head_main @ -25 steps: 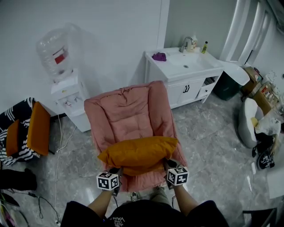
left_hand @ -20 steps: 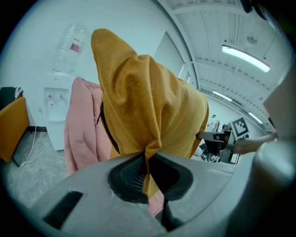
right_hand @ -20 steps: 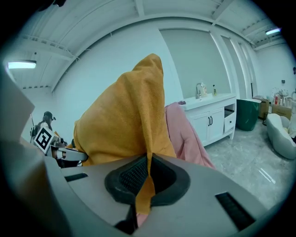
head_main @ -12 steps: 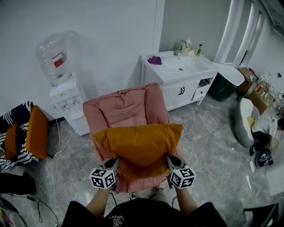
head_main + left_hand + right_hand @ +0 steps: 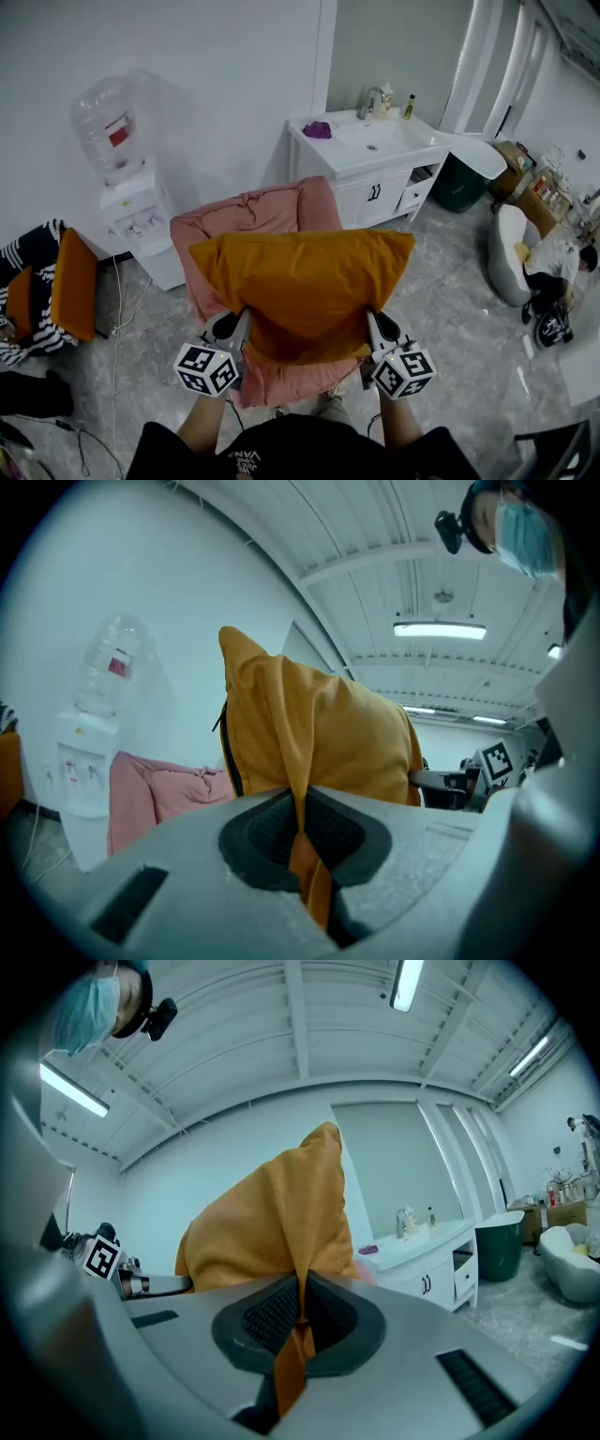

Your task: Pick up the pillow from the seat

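Standing over a pink seat [image 5: 248, 211] at 12 o'clock. Holding an orange pillow [image 5: 300, 286] upright in the air in front of its backrest, above the cushion. Gripping the pillow's bottom edge at 7 o'clock with the left tool [image 5: 236, 326], jaws clamped on a fold of fabric. Pinching the same edge at 5 o'clock with the right tool [image 5: 373, 326], likewise closed on cloth.

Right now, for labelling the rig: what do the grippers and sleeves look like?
Left gripper and right gripper: grey fingers lined with black ribbed pads; each carries a white cube with black square markers. Black short-sleeved top.
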Motion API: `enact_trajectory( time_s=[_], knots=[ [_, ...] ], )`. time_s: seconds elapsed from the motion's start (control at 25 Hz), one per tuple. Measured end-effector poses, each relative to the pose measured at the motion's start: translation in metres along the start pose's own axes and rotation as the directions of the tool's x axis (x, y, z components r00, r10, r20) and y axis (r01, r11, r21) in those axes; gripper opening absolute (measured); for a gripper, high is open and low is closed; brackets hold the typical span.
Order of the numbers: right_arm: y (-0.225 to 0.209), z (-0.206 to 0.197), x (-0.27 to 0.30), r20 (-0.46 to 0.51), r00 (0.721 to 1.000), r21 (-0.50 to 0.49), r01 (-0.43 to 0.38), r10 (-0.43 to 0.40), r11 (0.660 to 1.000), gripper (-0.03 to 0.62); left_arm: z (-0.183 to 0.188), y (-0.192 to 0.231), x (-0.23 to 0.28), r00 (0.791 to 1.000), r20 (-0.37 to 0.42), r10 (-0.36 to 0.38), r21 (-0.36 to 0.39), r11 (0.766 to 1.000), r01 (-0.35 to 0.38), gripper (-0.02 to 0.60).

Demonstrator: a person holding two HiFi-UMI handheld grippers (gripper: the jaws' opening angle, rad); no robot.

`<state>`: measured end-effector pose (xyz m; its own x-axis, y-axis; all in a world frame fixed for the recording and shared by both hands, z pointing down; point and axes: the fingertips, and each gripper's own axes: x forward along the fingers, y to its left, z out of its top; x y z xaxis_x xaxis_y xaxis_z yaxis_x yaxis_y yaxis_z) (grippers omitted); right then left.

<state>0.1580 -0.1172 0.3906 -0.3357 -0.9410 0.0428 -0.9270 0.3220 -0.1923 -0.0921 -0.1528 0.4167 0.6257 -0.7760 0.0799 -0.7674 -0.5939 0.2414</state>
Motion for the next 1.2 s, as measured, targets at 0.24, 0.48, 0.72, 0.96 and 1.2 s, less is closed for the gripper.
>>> enact_trajectory(
  time_s=[0.24,0.48,0.72,0.96,1.2],
  knots=[
    [0.014,0.056,-0.009,0.109,0.994,-0.04,-0.026,0.03,0.999,0.011,0.06,-0.018,-0.012,0.991,0.13,-0.034,0.036,0.999,0.03,0.02],
    [0.028,0.091,-0.013,0.173,0.983,-0.072,-0.05,0.062,0.996,0.011,0.096,-0.025,-0.022,0.979,0.2,-0.049,0.067,0.997,0.037,0.02],
    [0.034,0.105,-0.012,0.188,0.979,-0.093,-0.058,0.075,0.994,0.011,0.112,-0.025,-0.025,0.972,0.229,-0.047,0.083,0.996,0.028,0.02],
    [0.035,0.106,-0.009,0.195,0.978,-0.105,-0.052,0.072,0.993,0.009,0.114,-0.024,-0.027,0.971,0.234,-0.037,0.07,0.997,0.021,0.02],
    [0.033,0.106,-0.004,0.194,0.979,-0.1,-0.048,0.067,0.994,0.009,0.114,-0.02,-0.025,0.973,0.231,-0.029,0.06,0.998,0.015,0.02]
  ],
)
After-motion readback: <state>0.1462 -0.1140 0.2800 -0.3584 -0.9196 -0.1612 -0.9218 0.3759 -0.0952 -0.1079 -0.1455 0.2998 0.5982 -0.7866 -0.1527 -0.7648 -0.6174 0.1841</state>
